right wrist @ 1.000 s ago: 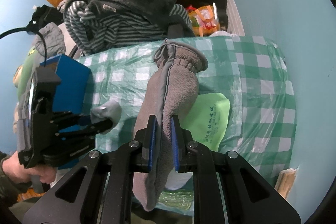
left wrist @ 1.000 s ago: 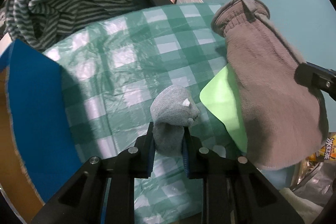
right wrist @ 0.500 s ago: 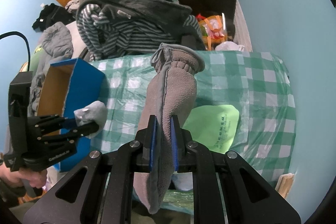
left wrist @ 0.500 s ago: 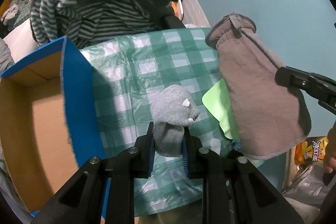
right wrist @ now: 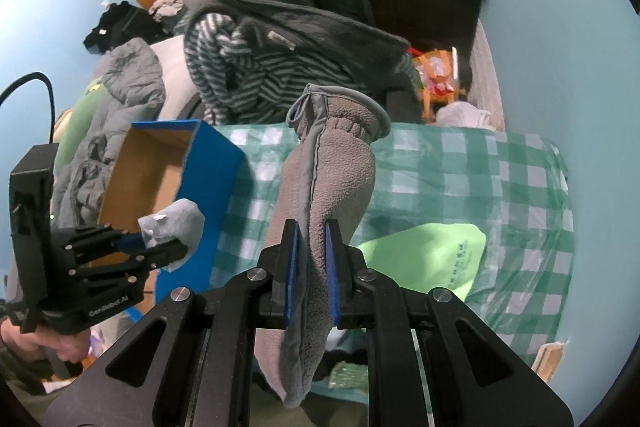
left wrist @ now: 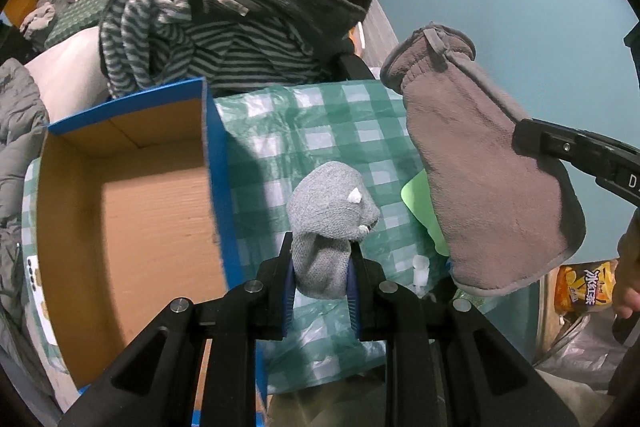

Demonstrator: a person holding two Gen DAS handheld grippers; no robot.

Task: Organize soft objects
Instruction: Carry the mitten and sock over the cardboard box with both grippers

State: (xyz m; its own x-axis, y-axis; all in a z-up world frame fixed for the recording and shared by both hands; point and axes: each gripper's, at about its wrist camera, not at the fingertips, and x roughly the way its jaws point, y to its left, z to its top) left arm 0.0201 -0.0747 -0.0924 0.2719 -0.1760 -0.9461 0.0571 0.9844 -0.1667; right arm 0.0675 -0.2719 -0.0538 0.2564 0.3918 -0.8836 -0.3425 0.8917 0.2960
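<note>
My left gripper (left wrist: 320, 259) is shut on a rolled grey sock (left wrist: 328, 215) and holds it in the air just right of an open blue cardboard box (left wrist: 216, 179). It also shows in the right wrist view (right wrist: 160, 243) with the sock (right wrist: 176, 219) beside the box (right wrist: 208, 163). My right gripper (right wrist: 311, 251) is shut on a grey-brown fleece mitten (right wrist: 332, 163) that hangs cuff up above the table; the mitten also shows in the left wrist view (left wrist: 480, 167), pinched by the right gripper's fingers (left wrist: 560, 147).
A green-and-white checked tablecloth (right wrist: 500, 179) covers the table, with a light green cloth (right wrist: 432, 255) lying on it. A chair piled with a dark fleece and a striped top (right wrist: 256, 67) stands behind. A snack packet (left wrist: 584, 287) lies low at the right.
Both grippers have risen and pulled back from the table with their loads. The blue box has come into fuller view at the left, its open inside now showing.
</note>
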